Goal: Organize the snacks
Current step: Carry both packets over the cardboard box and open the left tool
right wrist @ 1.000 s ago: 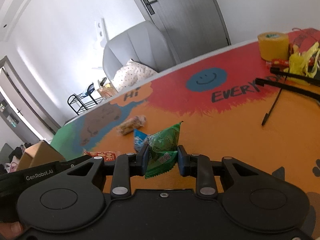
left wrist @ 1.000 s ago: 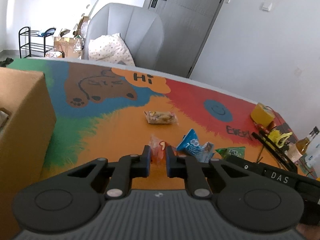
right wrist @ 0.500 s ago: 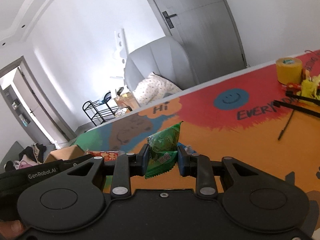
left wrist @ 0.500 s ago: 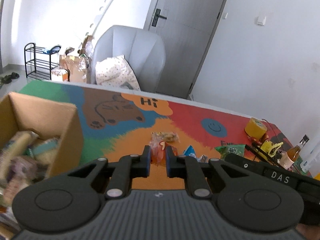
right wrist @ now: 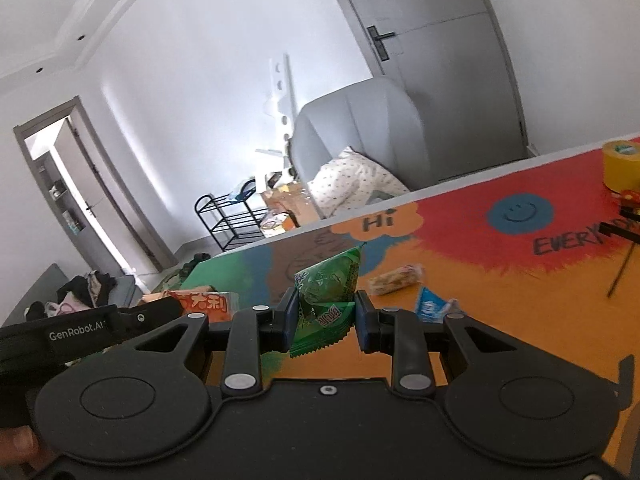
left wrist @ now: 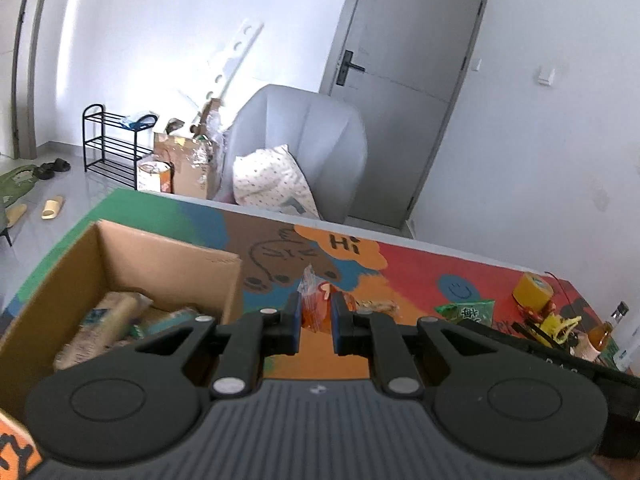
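Two tongs each pinch a snack above the table (left wrist: 420, 264): left tongs (left wrist: 316, 318) grip an orange packet (left wrist: 316, 304) just right of the cardboard box (left wrist: 168, 256), apparently holding blurred snacks; right tongs (right wrist: 325, 314) clamp a green packet (right wrist: 326, 296).

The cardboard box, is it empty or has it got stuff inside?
Not empty: the open cardboard box holds several snack packets piled inside.

daylight bright, white glare on back wall (left wrist: 168, 40) | fisheye bending at edges | cardboard box (left wrist: 120, 280) contents motion-blurred
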Tool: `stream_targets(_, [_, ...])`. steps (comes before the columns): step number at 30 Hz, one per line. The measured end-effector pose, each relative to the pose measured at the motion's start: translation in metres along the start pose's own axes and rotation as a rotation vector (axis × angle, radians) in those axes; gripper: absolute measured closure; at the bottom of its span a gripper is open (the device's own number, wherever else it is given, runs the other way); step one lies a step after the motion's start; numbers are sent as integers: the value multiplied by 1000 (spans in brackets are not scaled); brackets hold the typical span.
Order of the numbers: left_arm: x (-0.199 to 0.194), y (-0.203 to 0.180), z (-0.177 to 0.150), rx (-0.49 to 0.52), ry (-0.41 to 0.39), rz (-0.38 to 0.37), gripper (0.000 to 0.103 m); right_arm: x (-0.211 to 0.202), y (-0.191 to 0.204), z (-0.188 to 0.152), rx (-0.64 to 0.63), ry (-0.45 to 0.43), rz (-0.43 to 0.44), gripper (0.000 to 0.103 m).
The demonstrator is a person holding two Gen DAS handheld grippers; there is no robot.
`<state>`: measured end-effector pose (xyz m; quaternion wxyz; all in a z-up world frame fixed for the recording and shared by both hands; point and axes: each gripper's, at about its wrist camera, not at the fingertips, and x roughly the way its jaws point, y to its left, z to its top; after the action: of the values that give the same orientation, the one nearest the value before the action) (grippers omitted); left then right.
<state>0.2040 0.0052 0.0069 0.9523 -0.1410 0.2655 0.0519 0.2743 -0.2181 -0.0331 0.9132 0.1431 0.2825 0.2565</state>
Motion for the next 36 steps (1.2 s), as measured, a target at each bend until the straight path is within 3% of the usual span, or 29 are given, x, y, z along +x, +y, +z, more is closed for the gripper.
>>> stream_targets(16, [-26, 51, 17, -41, -57, 79, 89, 20, 55, 1, -75, 28, 74, 76])
stream_targets(27, [-29, 94, 19, -83, -50, 129, 89, 37, 92, -6, -124, 60, 101, 76])
stream_targets(36, [-16, 118, 17, -113, -26, 117, 89, 51, 120, -8, -175, 87, 109, 76])
